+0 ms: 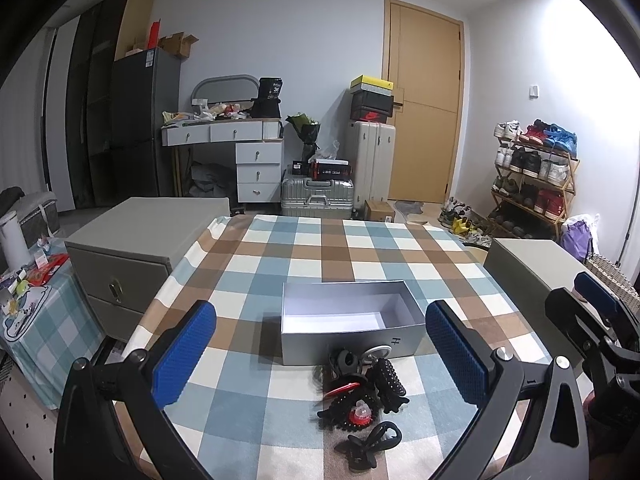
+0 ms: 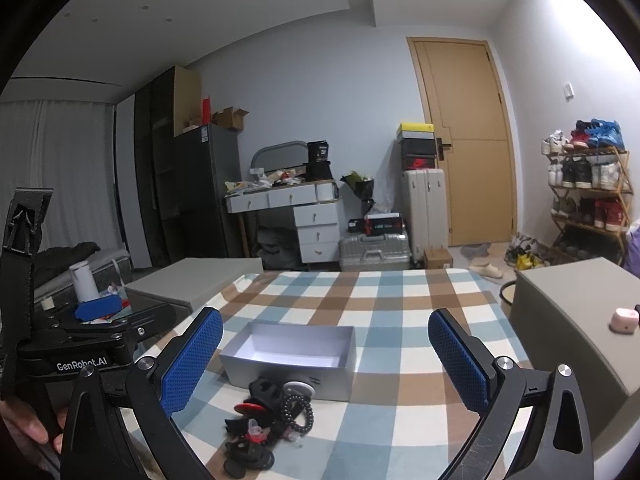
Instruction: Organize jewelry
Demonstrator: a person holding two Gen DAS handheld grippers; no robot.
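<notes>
An open, empty silver-grey box (image 1: 348, 322) stands on the checked tablecloth (image 1: 280, 252); it also shows in the right wrist view (image 2: 292, 350). In front of it lies a pile of black and red hair clips, bead bracelets and small jewelry (image 1: 360, 392), also in the right wrist view (image 2: 272, 416). My left gripper (image 1: 320, 354) is open and empty, above the near edge with the pile between its blue pads. My right gripper (image 2: 326, 360) is open and empty, to the right of the pile; it shows at the right edge of the left wrist view (image 1: 600, 312).
A grey drawer cabinet (image 1: 132, 256) stands left of the table and a grey box-like cabinet (image 2: 576, 320) to the right, with a small pink object (image 2: 623, 321) on it. Desk, suitcases, door and shoe rack (image 1: 536, 184) lie beyond.
</notes>
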